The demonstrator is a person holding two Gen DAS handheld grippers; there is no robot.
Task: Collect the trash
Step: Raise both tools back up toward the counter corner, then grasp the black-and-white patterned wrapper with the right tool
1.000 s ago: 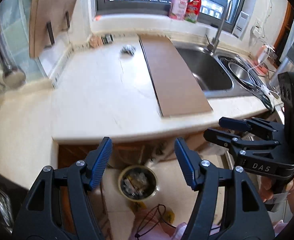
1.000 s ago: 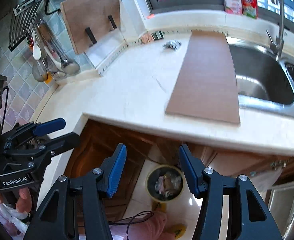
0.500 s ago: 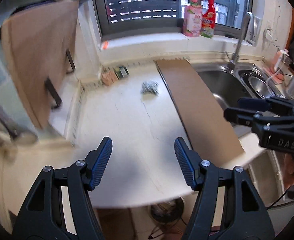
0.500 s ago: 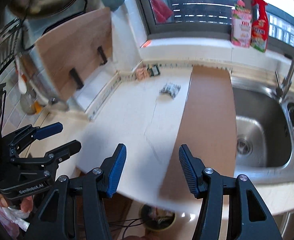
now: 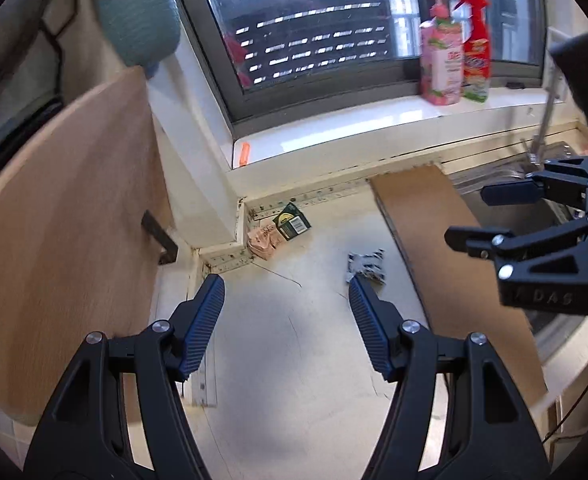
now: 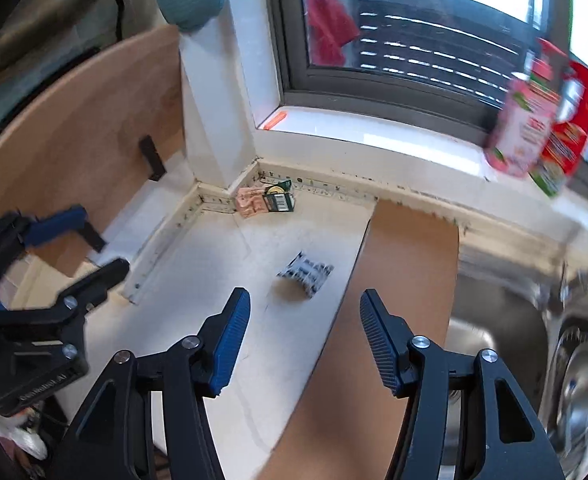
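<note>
Three pieces of trash lie on the white countertop (image 5: 294, 340). A crumpled black-and-white wrapper (image 5: 365, 268) (image 6: 305, 271) rests beside the brown board. In the back corner, a pink wrapper (image 5: 264, 240) (image 6: 250, 202) touches a dark green packet with a barcode (image 5: 292, 222) (image 6: 280, 200). My left gripper (image 5: 286, 292) (image 6: 98, 240) is open above the counter, short of the corner trash, with nothing between its pads. My right gripper (image 6: 305, 300) (image 5: 471, 216) hovers just short of the black-and-white wrapper; its jaws are opening and hold nothing.
A long brown board (image 6: 405, 272) lies along the steel sink (image 6: 493, 328). A wooden cutting board (image 5: 62, 220) leans on the left wall. Two spray and soap bottles (image 5: 441, 64) stand on the window sill, and a teal pot (image 5: 138, 20) hangs above.
Both grippers have swung up from over the floor bin and forward across the counter toward the back corner. The bin has left view; the trash looks nearer.
</note>
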